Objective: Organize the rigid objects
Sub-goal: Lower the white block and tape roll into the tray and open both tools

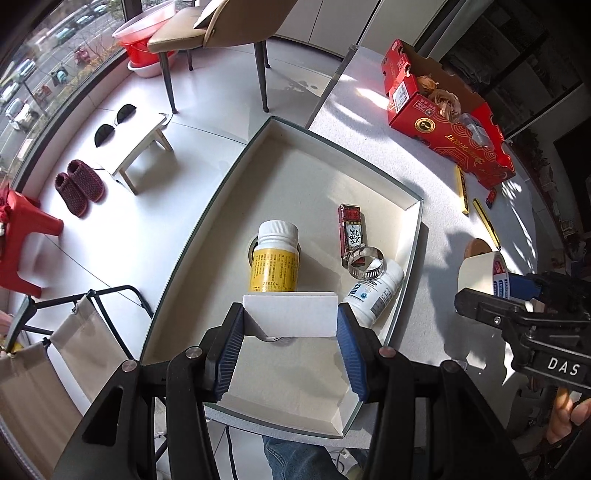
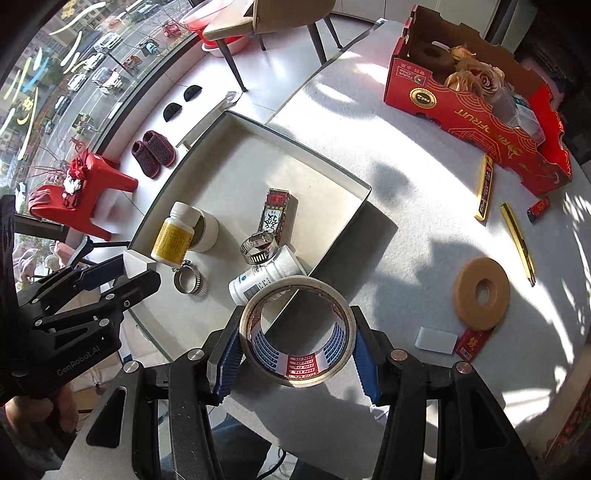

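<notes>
A shallow white tray sits on the table. In it are a yellow pill bottle, a white bottle on its side, a red card box and a metal hose clamp. My left gripper is shut on a white block held above the tray's near part. My right gripper is shut on a roll of tape just right of the tray.
A second hose clamp lies in the tray. On the table to the right lie a brown disc, a white block, small red boxes, gold sticks and a red carton. Chair and stools stand on the floor left.
</notes>
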The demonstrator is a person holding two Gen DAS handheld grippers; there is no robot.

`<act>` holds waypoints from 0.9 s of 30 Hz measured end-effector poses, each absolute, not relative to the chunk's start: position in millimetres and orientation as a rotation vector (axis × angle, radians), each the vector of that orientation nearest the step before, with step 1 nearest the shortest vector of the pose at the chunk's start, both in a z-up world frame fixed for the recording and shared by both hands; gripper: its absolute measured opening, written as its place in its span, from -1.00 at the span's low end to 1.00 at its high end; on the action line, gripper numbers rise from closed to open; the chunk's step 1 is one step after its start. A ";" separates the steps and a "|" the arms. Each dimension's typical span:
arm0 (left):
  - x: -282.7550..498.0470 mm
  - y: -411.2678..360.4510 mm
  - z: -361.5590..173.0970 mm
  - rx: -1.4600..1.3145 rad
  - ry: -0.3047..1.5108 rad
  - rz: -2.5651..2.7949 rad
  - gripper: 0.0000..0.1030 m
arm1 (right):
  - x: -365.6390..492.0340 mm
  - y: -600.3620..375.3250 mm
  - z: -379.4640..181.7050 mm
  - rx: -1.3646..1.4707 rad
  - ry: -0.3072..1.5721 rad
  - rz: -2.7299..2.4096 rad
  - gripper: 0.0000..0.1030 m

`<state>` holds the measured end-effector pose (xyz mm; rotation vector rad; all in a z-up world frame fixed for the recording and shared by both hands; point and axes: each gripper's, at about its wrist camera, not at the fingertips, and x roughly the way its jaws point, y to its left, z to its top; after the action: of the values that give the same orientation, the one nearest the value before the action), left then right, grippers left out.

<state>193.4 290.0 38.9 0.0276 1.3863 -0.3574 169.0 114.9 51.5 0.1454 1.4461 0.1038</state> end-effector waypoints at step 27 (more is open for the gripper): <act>190.9 287.6 -2.8 0.028 1.468 -0.318 0.04 | 224.0 134.5 15.0 0.117 1.510 0.111 0.06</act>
<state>190.9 287.6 -2.8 0.0284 1.4681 -0.3183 224.0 134.5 15.0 0.1165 1.5104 0.1114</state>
